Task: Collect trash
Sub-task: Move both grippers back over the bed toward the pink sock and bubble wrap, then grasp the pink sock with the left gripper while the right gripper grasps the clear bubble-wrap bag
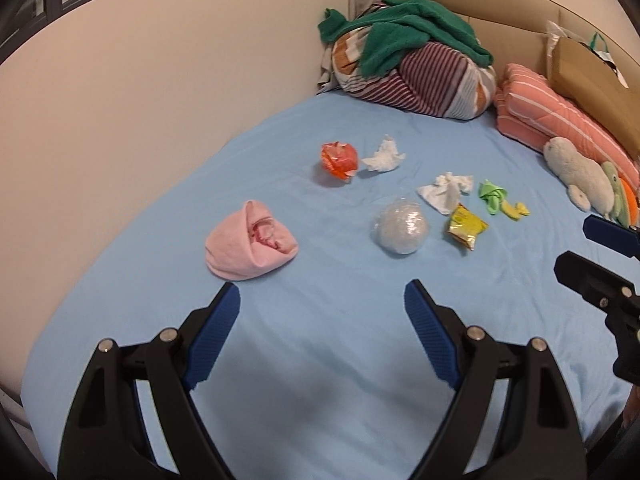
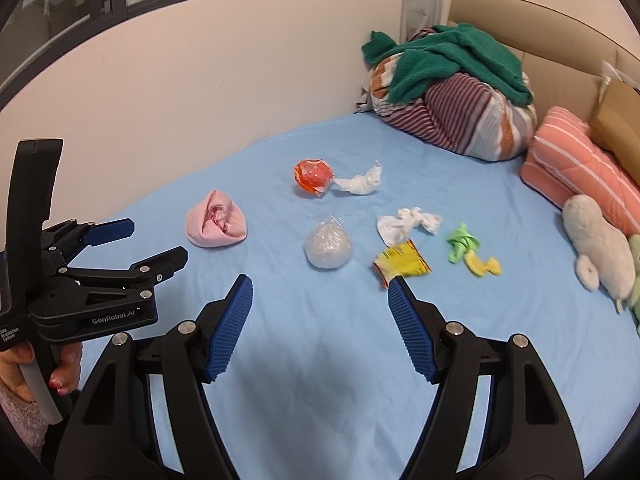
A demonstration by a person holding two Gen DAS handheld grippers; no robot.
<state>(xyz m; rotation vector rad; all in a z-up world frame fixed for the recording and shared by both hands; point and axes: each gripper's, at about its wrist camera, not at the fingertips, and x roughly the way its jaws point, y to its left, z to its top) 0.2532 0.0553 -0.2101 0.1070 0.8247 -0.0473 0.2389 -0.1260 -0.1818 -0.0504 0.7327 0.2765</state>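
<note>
Trash lies on the blue bed sheet (image 1: 320,340): an orange wrapper ball (image 1: 339,159), a white tissue (image 1: 383,156), a second tissue (image 1: 445,191), a clear plastic ball (image 1: 401,227), a yellow snack packet (image 1: 466,227) and a green-yellow scrap (image 1: 502,199). A pink cloth pouch (image 1: 249,241) lies to the left. My left gripper (image 1: 322,300) is open and empty, short of the plastic ball. My right gripper (image 2: 320,286) is open and empty above the sheet, near the plastic ball (image 2: 329,247) and the packet (image 2: 401,264). The left gripper also shows in the right wrist view (image 2: 158,242).
A striped bundle with a green towel (image 1: 416,60) sits at the bed's far corner. A folded pink striped blanket (image 1: 560,120), a plush toy (image 1: 580,178) and a brown paper bag (image 1: 588,76) line the right side. A beige wall (image 1: 160,80) bounds the left.
</note>
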